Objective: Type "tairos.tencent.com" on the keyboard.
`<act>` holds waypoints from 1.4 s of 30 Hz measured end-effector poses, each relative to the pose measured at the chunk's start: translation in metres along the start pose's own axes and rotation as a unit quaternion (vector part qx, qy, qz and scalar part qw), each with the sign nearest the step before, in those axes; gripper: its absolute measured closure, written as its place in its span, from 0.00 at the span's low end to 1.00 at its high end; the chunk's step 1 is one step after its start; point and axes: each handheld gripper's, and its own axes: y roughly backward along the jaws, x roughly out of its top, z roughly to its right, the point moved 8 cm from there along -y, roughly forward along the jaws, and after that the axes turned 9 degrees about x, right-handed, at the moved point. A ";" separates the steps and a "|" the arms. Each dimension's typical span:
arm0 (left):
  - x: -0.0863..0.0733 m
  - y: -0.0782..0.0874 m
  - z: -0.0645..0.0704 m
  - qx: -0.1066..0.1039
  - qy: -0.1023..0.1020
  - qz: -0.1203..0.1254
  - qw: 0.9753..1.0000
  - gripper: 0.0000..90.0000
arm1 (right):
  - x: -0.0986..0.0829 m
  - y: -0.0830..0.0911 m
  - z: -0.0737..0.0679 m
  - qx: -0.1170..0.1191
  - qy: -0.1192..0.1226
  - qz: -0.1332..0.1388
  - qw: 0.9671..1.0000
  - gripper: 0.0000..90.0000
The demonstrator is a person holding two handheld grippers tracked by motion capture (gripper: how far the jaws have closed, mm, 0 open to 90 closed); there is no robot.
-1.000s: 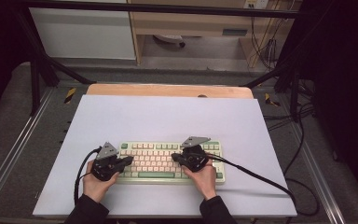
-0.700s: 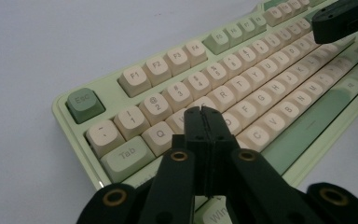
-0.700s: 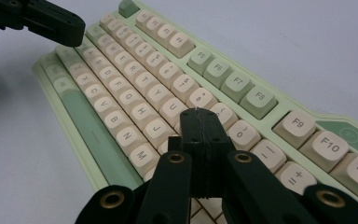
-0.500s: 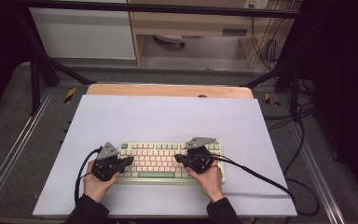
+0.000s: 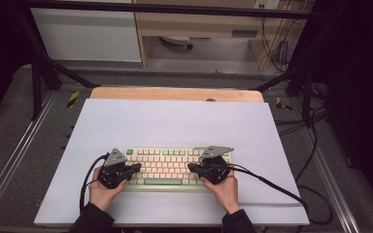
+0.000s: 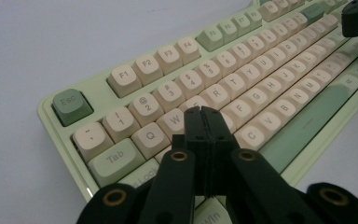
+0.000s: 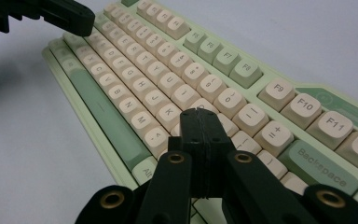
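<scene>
Both jaws pressed together, empty: left gripper (image 6: 204,112), right gripper (image 7: 200,114) over keyboard (image 5: 167,167).

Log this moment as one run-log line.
left gripper: shut, over keyboard left keys | right gripper: shut, over right keys | holding: nothing

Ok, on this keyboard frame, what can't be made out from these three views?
- Left gripper view: the closed left gripper covers the keys beneath its tip, so whether it presses one is hidden.
- Right gripper view: the right gripper likewise hides the keys under it; the keyboard is cut off at the right edge.
- High view: key legends are too small to read.
</scene>
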 end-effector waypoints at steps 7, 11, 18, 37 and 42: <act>-0.001 -0.004 0.004 -0.002 -0.007 -0.006 1.000 1.00 | 0.000 0.002 -0.002 0.003 0.002 0.004 1.000 1.00; 0.000 -0.008 0.006 -0.003 -0.012 -0.009 1.000 1.00 | 0.001 0.002 -0.002 0.003 0.003 0.005 1.000 1.00; -0.001 -0.012 0.007 0.002 -0.017 -0.014 1.000 1.00 | 0.000 0.002 -0.002 0.003 0.003 0.004 1.000 1.00; 0.000 -0.008 0.006 -0.001 -0.019 -0.007 1.000 1.00 | -0.001 0.000 -0.004 0.006 0.005 0.003 1.000 1.00; 0.001 -0.003 0.002 0.000 -0.015 -0.002 1.000 1.00 | -0.002 -0.001 -0.005 0.008 0.006 0.003 1.000 1.00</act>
